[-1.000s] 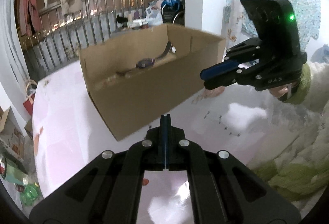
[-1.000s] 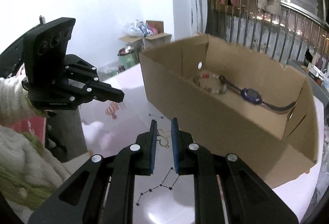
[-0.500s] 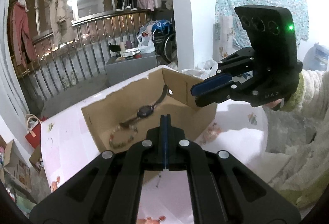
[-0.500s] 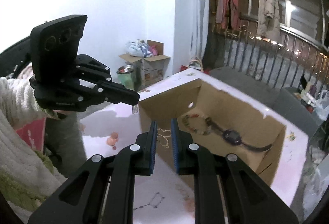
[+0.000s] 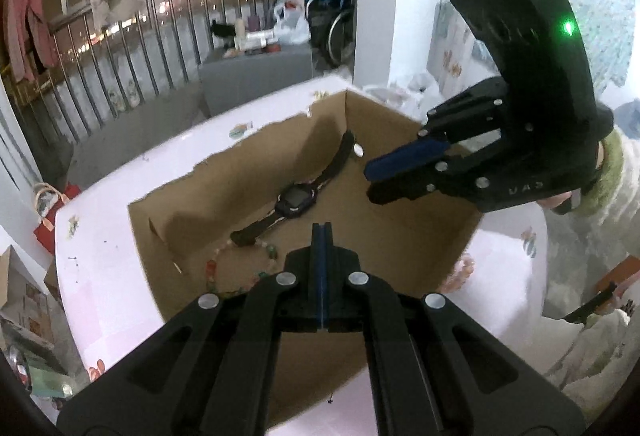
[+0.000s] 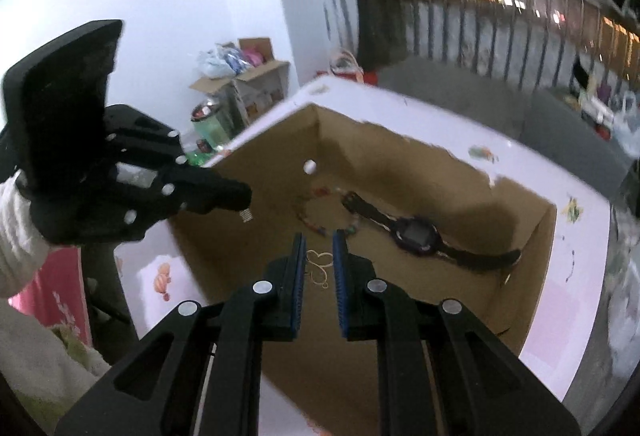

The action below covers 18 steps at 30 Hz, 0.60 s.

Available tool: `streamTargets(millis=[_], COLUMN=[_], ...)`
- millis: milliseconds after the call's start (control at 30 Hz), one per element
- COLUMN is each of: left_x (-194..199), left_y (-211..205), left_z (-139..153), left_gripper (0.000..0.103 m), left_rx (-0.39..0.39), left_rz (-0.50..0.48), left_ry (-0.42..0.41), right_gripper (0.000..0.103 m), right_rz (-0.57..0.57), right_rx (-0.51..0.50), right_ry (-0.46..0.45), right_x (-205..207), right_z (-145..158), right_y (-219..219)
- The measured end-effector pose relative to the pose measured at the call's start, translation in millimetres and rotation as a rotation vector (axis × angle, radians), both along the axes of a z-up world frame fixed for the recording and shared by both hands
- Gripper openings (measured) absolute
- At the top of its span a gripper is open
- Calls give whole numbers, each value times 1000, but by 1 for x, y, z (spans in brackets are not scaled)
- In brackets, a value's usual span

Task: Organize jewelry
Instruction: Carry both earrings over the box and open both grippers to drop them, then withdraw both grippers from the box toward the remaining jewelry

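The right gripper (image 6: pixel 319 260), fingers clamped on a thin gold trinket (image 6: pixel 317 268), hung above the cardboard box (image 6: pixel 532 260); the left gripper (image 5: pixel 321 232), fingers together, hovered above the same box.

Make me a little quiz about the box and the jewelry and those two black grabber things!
1. True or false: the watch lies inside the cardboard box.
2. Which one holds the thin gold ornament between its fingers? A: the left gripper. B: the right gripper.
3. Fill in the blank: beside the watch, on the box floor, lies a beaded ____.

Key: 1 true; 2 B, and the left gripper is shut; 3 bracelet.
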State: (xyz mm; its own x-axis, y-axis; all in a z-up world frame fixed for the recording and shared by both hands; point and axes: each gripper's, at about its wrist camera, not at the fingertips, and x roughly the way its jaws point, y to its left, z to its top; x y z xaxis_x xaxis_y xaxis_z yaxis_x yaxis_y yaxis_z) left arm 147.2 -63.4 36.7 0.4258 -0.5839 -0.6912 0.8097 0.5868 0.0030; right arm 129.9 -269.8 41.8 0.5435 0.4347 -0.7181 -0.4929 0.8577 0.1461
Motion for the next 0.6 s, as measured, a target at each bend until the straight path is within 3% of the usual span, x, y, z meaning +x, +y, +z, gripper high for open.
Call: streamTargets(millis=[267, 467, 600], left_x=[29, 37, 38], left_y=[-26, -28, -26], left_z=[-17, -21, -19], left_gripper=[0, 21, 22], left_rx=[67, 50, 52], left_rz=[69, 80, 91], left_ry=[101, 137, 127], right_gripper=[14, 19, 25], right_rz=[-64, -67, -72], right_rx=[-1, -26, -53], right_ry=[82, 54, 30], right_x=[24, 20, 16], right_z=[-17, -18, -16], right_y=[-16, -17, -17])
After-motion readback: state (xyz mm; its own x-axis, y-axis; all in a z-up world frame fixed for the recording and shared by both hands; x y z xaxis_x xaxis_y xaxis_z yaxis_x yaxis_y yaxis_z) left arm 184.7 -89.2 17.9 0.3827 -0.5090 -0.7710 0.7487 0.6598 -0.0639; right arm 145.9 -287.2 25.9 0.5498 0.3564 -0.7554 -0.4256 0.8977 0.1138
